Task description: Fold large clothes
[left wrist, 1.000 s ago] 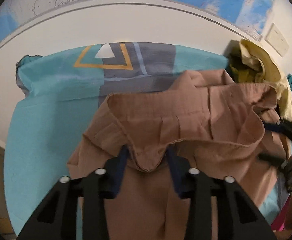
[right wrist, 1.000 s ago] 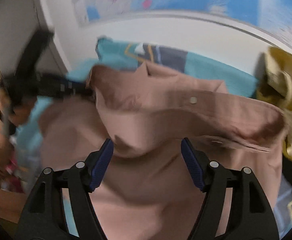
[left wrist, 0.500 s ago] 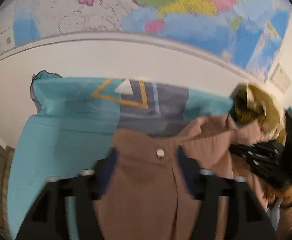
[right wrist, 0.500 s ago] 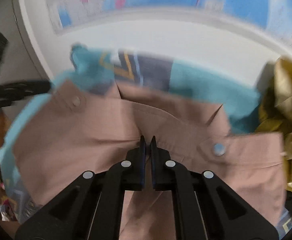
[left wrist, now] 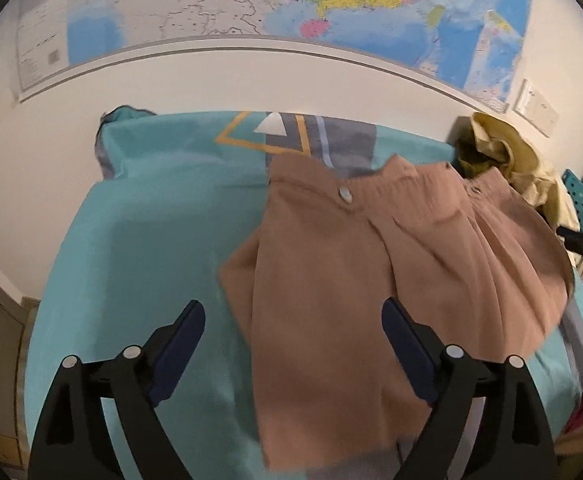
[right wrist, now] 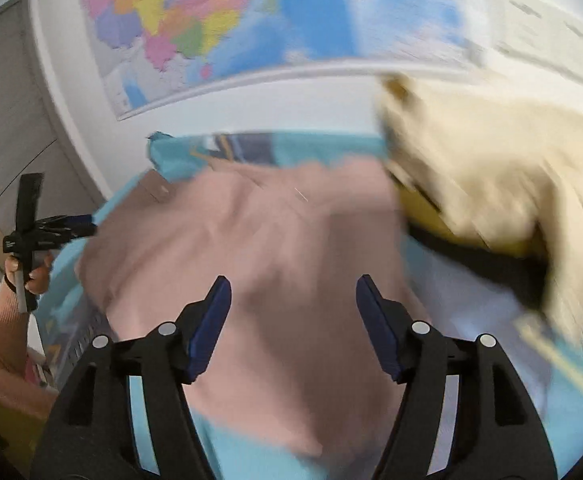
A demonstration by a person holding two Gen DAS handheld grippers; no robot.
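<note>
Toward the far edge of the bed (left wrist: 139, 240), whose teal cover runs up to the wall, the brown garment (left wrist: 371, 288) lies spread with its buttoned waistband nearest that edge and its lower part reaching back toward the near edge. Both claws have just been opening: the left gripper (left wrist: 293, 336) stands with its jaws wide apart above the garment's left edge, no cloth pinched between them, and the right gripper (right wrist: 293, 308) is also apart over the garment's middle, gripping nothing, though that view is blurred. A rumpled yellow garment (left wrist: 507, 160) sits at the far right corner, touching the brown one. The fold seems to have just been laid, so the step now is probably to settle and square it. To do that well, I would check that the 2 side edges lie even, smooth the pleats near the waistband toward the near edge, and take the next pinch at the corners, catching all layers and keeping clear of the yellow heap.
</note>
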